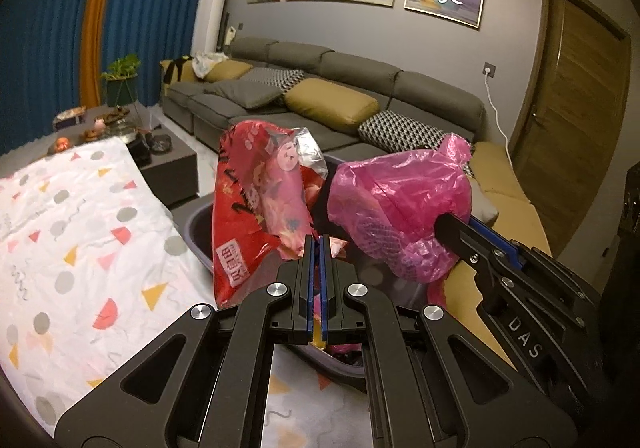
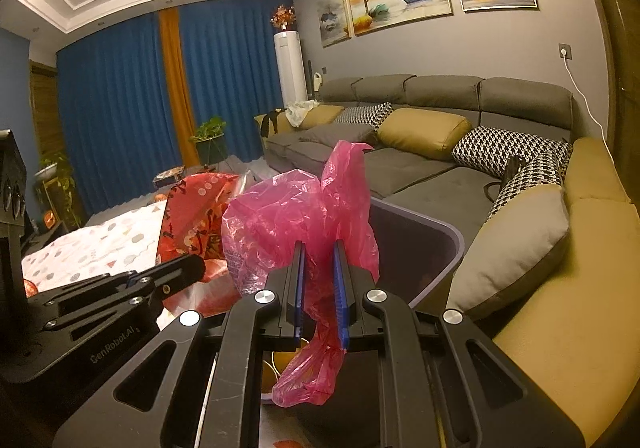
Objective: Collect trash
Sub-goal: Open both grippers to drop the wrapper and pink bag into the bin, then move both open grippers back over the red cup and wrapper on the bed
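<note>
The left tool [image 1: 319,244] is pinched tight on a red snack wrapper [image 1: 256,204], and the right tool [image 2: 319,252] is clamped on a pink plastic bag [image 2: 296,216]; both hang over the purple bin [image 2: 452,248] beside the sofa [image 2: 440,152]

I see a white patterned cloth [image 1: 80,232] covering the table at nine o'clock, with the purple bin [image 2: 448,248] standing on it.

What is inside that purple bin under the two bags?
Little shows: the purple bin has a dark bare inner wall, and something yellowish-orange lies low down. The pink plastic bag and the red printed bag, with the jaws holding them, cover the rest.
</note>
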The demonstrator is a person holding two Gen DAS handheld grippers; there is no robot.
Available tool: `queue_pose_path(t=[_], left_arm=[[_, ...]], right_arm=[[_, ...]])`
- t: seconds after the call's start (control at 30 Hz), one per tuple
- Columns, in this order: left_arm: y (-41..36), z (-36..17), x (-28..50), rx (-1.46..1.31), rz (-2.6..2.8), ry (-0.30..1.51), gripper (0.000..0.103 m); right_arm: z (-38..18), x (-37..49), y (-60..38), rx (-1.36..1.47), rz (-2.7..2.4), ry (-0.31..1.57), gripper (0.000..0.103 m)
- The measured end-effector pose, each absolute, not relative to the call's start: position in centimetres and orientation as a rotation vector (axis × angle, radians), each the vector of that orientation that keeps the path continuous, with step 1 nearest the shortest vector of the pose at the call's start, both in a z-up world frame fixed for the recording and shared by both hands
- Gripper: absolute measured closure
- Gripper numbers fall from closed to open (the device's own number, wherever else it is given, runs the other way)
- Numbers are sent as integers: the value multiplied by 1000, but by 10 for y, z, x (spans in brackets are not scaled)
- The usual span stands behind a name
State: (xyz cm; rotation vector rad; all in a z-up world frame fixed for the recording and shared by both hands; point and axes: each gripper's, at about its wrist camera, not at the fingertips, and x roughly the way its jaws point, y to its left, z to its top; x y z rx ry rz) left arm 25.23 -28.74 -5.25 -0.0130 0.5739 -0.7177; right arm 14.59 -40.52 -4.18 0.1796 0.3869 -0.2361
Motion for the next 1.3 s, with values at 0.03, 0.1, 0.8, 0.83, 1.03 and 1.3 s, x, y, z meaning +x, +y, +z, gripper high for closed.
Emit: queue_pose_path(t=[0.03,0.1,0.8,0.83,1.03,1.3], left_arm=[[-288,-55,254,-16,-722,583,102],[-288,-58,258,-26,-727,597,100],[-259,-73,259,-101,-676,605,29],[-255,-72,257,-105,-664,600,26],[-212,-59,240,-127,-522,557,17],[-157,-45,220,-128,-332,544,9]], right_arm=[[-42,146,-405,180,-238,388,89],[-43,147,-406,182,-239,392,89],[-48,160,-412,192,-250,418,88],[-48,161,-412,192,-248,419,88],[-51,169,-410,190,-242,425,88],[-51,170,-404,175,-251,407,56]])
